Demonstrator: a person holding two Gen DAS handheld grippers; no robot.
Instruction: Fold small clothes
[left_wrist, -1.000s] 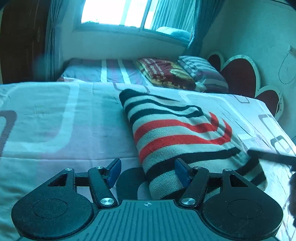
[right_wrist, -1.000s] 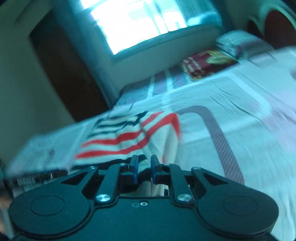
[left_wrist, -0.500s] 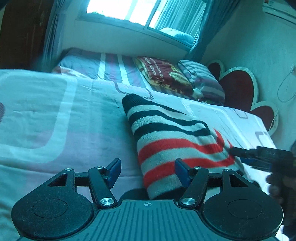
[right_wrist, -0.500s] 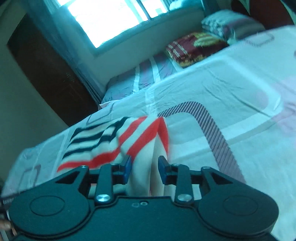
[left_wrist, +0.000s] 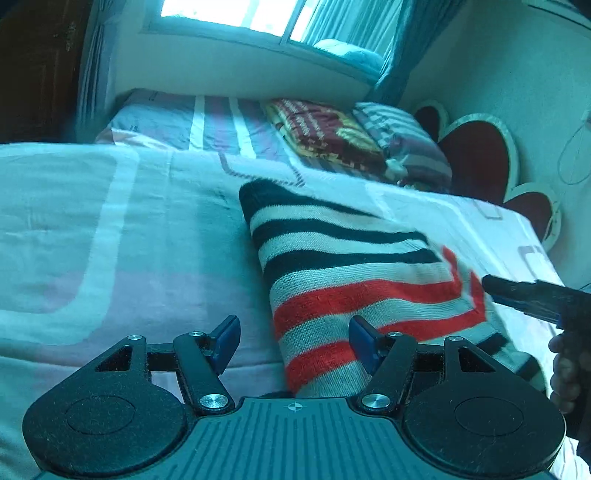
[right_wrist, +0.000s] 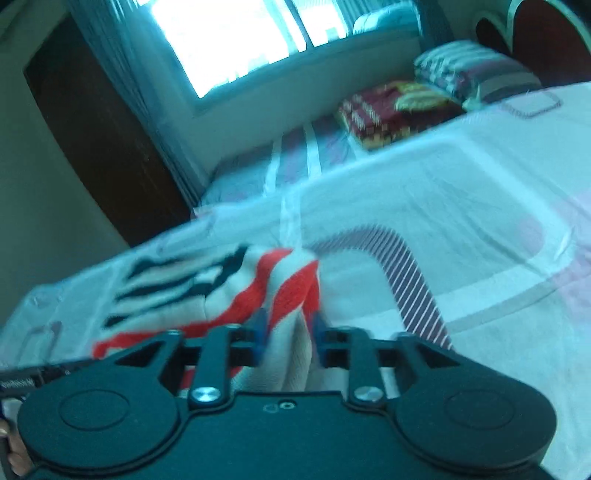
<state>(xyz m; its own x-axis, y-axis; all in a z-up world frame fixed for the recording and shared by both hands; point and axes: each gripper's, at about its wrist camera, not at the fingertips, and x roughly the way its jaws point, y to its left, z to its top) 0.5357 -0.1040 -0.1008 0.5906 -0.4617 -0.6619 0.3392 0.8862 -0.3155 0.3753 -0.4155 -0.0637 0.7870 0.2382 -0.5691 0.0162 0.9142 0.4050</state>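
Lying on the bed (left_wrist: 110, 229), the striped sweater (left_wrist: 354, 280) sits between both spread, empty tools.

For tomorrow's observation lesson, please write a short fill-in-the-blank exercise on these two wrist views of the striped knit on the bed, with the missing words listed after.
1. The striped knit lies on the ____.
2. Its stripes are black and ____ on a pale ground.
3. The left tongs are ____, with nothing held between the pads.
4. Knit fabric sits in the gap of the ____ tongs.

Missing words: bed; red; open; right
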